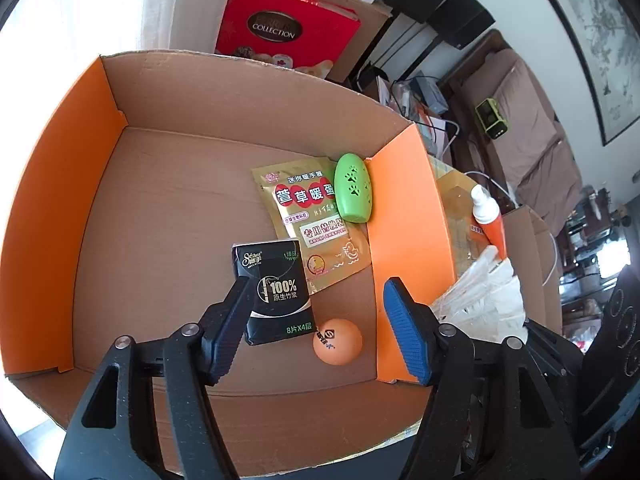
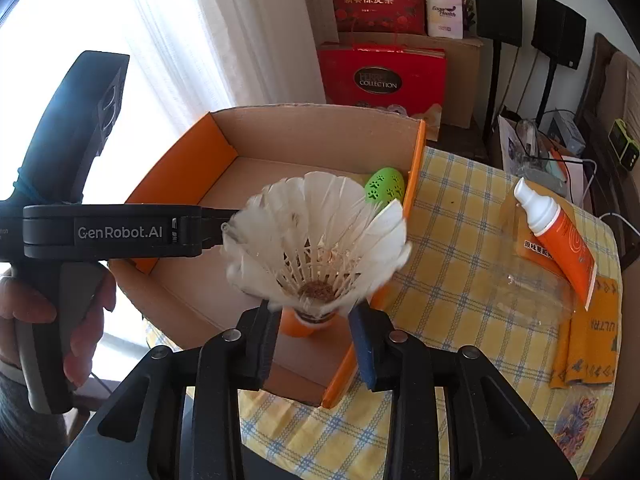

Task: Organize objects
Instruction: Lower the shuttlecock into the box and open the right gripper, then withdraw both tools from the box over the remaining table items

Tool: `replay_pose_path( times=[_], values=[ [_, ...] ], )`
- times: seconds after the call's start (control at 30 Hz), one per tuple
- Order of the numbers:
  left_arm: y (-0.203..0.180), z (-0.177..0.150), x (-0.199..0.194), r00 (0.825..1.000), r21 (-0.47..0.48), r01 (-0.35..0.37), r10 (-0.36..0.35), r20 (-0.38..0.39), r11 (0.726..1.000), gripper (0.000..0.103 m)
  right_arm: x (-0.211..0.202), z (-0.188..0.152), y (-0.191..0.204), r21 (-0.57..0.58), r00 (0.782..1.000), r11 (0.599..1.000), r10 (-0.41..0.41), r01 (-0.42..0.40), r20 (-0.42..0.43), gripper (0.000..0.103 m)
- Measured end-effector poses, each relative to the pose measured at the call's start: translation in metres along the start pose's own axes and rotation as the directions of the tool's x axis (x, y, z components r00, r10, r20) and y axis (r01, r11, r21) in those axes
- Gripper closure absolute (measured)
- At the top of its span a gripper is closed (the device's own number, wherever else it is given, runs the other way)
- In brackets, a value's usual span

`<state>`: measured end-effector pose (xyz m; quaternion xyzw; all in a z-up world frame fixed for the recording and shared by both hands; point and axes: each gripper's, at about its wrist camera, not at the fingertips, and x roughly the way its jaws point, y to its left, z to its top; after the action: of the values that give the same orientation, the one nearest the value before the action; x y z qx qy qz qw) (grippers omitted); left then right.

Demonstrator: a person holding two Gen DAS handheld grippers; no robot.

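Now, left view: my left fingers [image 1: 316, 320] stand open over the box [image 1: 60, 200], the tissue pack [image 1: 276, 292] loose on its floor. Right view: my right fingers [image 2: 316, 344] clamp the shuttlecock [image 2: 316, 240] by its cork above the box; I'd lower before letting go.

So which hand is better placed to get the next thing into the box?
Right. The right gripper holds the shuttlecock over the cardboard box; the left gripper is open and empty, above the tissue pack lying inside.
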<state>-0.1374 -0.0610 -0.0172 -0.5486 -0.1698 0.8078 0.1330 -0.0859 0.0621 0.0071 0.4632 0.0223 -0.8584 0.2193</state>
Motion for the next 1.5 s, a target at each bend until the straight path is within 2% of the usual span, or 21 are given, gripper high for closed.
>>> replay_pose_path(
  times=[0.23, 0.27, 0.3, 0.37, 0.73, 0.93, 1.0, 1.07, 1.3, 1.37, 1.5],
  values=[
    [0.000, -0.003, 0.005, 1.000, 0.008, 0.000, 0.000, -0.018, 1.000, 0.039, -0.005, 0.000, 0.002, 0.001, 1.000, 1.000, 0.003, -0.003, -0.007, 0.057],
    [0.000, -0.003, 0.005, 1.000, 0.009, 0.001, -0.001, -0.020, 1.000, 0.039, -0.006, 0.001, 0.002, 0.001, 1.000, 1.000, 0.005, -0.005, -0.006, 0.052],
    [0.000, -0.004, 0.006, 1.000, 0.010, 0.001, -0.001, -0.022, 1.000, 0.039, -0.007, 0.002, 0.003, -0.001, 1.000, 1.000, -0.012, 0.012, -0.006, 0.036],
    [0.000, -0.005, 0.006, 1.000, 0.012, 0.000, 0.000, -0.024, 1.000, 0.039, -0.013, 0.002, 0.004, -0.016, 0.998, 0.998, -0.063, 0.063, 0.029, 0.026],
    [-0.001, -0.003, 0.005, 1.000, 0.018, 0.010, -0.009, -0.028, 1.000, 0.036, -0.042, 0.004, -0.008, 0.021, 0.993, 0.998, -0.054, 0.052, 0.102, 0.027],
    [-0.007, -0.004, 0.003, 1.000, 0.036, 0.012, -0.011, -0.026, 0.999, 0.036, -0.053, -0.001, -0.029, 0.057, 0.991, 0.996, -0.076, 0.069, 0.114, 0.027],
    [-0.010, -0.004, 0.001, 1.000, 0.043, 0.009, -0.008, -0.020, 0.999, 0.033, -0.057, -0.004, -0.040, 0.077, 0.989, 0.994, -0.089, 0.081, 0.117, 0.027],
    [-0.014, -0.006, -0.003, 1.000, 0.050, 0.004, -0.004, -0.004, 0.999, 0.025, -0.061, -0.008, -0.051, 0.097, 0.987, 0.991, -0.107, 0.096, 0.120, 0.027],
    [-0.033, -0.012, -0.009, 0.999, 0.107, -0.041, 0.037, 0.040, 0.993, 0.018, -0.072, -0.020, -0.084, 0.157, 0.980, 0.978, -0.157, 0.137, 0.121, 0.026],
    [-0.040, -0.015, -0.011, 0.998, 0.127, -0.044, 0.038, 0.055, 0.991, 0.002, -0.073, -0.024, -0.091, 0.169, 0.978, 0.975, -0.168, 0.147, 0.120, 0.023],
    [-0.050, -0.019, -0.014, 0.996, 0.159, -0.052, 0.040, 0.078, 0.986, 0.001, -0.071, -0.030, -0.105, 0.198, 0.978, 0.967, -0.181, 0.158, 0.104, 0.017]
  ],
)
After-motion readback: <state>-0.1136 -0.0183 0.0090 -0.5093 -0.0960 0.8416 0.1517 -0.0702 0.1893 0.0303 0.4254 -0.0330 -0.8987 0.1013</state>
